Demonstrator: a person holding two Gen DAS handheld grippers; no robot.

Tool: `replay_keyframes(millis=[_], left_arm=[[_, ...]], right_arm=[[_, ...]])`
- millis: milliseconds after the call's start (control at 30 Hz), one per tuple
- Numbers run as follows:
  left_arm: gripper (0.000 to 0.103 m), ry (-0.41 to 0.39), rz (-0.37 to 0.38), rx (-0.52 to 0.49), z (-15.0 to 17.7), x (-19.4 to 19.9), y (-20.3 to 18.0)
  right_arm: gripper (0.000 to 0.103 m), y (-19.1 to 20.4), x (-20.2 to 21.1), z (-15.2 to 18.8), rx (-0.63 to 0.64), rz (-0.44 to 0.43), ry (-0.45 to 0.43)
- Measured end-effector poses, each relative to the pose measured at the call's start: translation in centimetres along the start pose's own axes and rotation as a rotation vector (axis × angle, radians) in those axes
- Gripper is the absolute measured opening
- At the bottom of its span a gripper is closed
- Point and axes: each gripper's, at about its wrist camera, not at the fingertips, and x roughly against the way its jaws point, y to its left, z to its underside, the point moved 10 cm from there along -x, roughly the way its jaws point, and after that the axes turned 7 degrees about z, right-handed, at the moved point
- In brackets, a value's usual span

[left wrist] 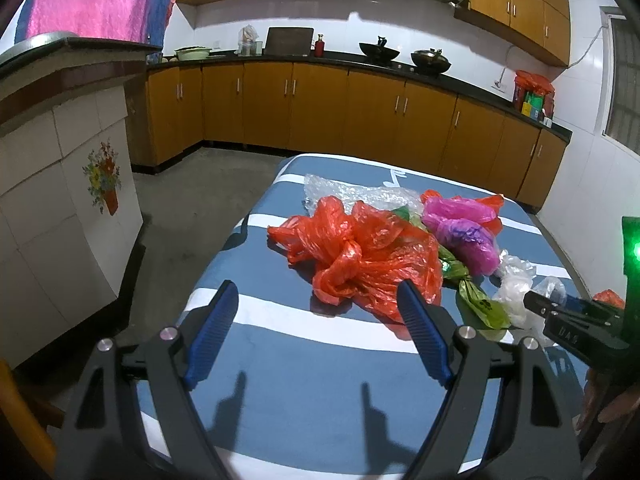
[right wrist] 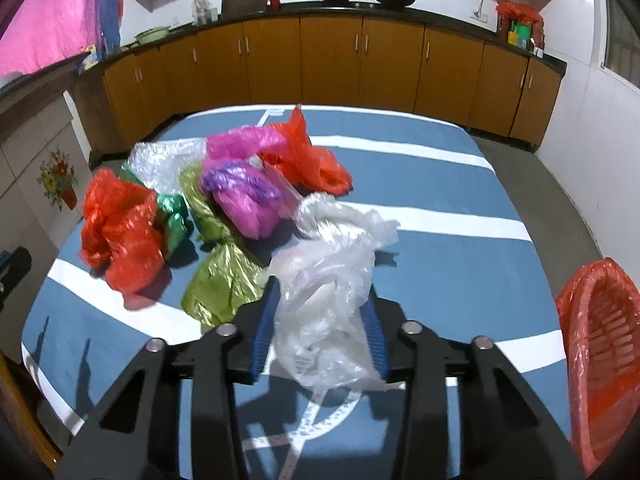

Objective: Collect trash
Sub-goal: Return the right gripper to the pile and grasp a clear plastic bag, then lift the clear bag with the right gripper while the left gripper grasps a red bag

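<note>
Right claw [right wrist: 320, 320]: closed on the clear plastic bag [right wrist: 324, 300]. The crumpled bag fills the gap between both blue pads, which press its sides, and its lower part rests on the blue-and-white striped desk [right wrist: 460, 280]. At the right edge of the right wrist view stands a red basket [right wrist: 600, 352] lined with red plastic, beside the desk.

Left claw [left wrist: 316, 320]: wide, with nothing between the pads. It hangs over the near part of the desk, and its right pad overlaps the near edge of the red plastic bag [left wrist: 360, 256].

Beyond the claws, the remaining trash lies in a loose cluster at mid-desk: an olive-green bag [right wrist: 224, 280] just beside the clear one, a shiny green wrapper [right wrist: 174, 216], a pink-and-purple bag [right wrist: 244, 196], a second red bag [right wrist: 308, 160] and a sheet of bubble wrap [right wrist: 160, 164] furthest back.

Behind the desk runs a row of wooden cabinets [right wrist: 332, 56].
</note>
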Motion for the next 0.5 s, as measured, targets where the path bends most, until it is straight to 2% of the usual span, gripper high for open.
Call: replay_keyframes(millis=[33,133,233,500], left_arm=[[0.080,0.002,0.002,0.000,0.1,0.0,-0.2],[0.080,0.006,0.008,-0.005,0.2,-0.1,-0.5],[0.080,0.009,0.012,-0.009,0.2,-0.2,-0.8],[0.080,0.019,0.018,-0.006,0.0,-0.9,-1.0]], right_arm=[[0.026,0.0,0.0,0.3,0.009,0.002,0.005],[0.015,-0.1,0.1,0.7,0.029,-0.002,0.009],[0.011,-0.5,0.6,0.9,0.028,-0.012,0.001],[0.009,-2.5,3.0,0.1,-0.001,-0.017,-0.056]])
